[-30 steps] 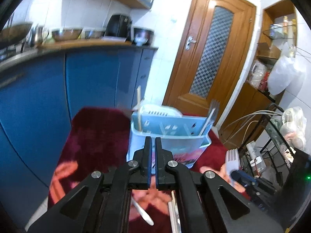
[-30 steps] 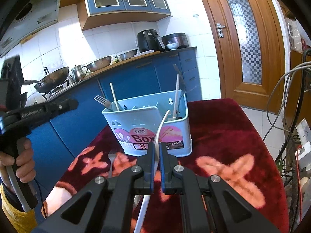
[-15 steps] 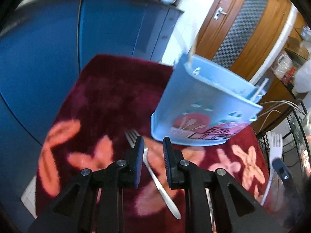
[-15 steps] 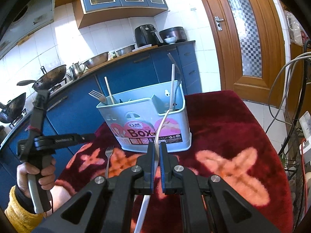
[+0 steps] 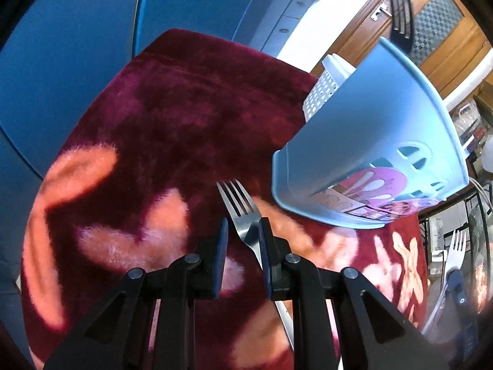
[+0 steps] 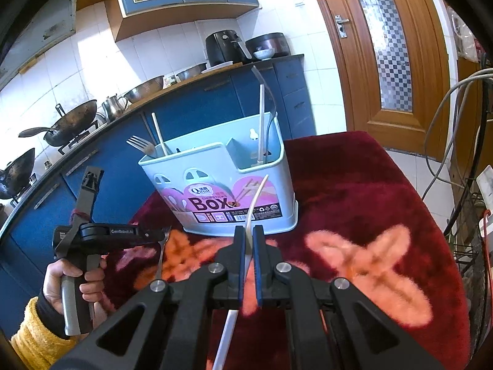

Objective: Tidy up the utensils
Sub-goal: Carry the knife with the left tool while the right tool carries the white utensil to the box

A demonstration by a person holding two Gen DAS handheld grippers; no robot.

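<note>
Items on the red flowered cloth point(image 6: 354, 185):

1. Light-blue utensil box point(image 6: 222, 185), upright, toward the cloth's far edge by the blue cabinets point(image 6: 215, 101). It holds a fork point(image 6: 140, 145) and white sticks in its left part, and more sticks in the right compartment.

2. Steel fork point(image 5: 238, 206), flat on the cloth just beside the box's lower left corner, tines toward the cabinets.

3. Your left gripper point(image 5: 243, 231): tilted down over that fork, jaws slightly parted, one either side of its neck, pads not pressing it.

4. Your right gripper point(image 6: 248, 240): jaws closed on a thin white utensil handle point(image 6: 255, 200) whose end points at the box front. In the left view this utensil shows white tines.
</note>
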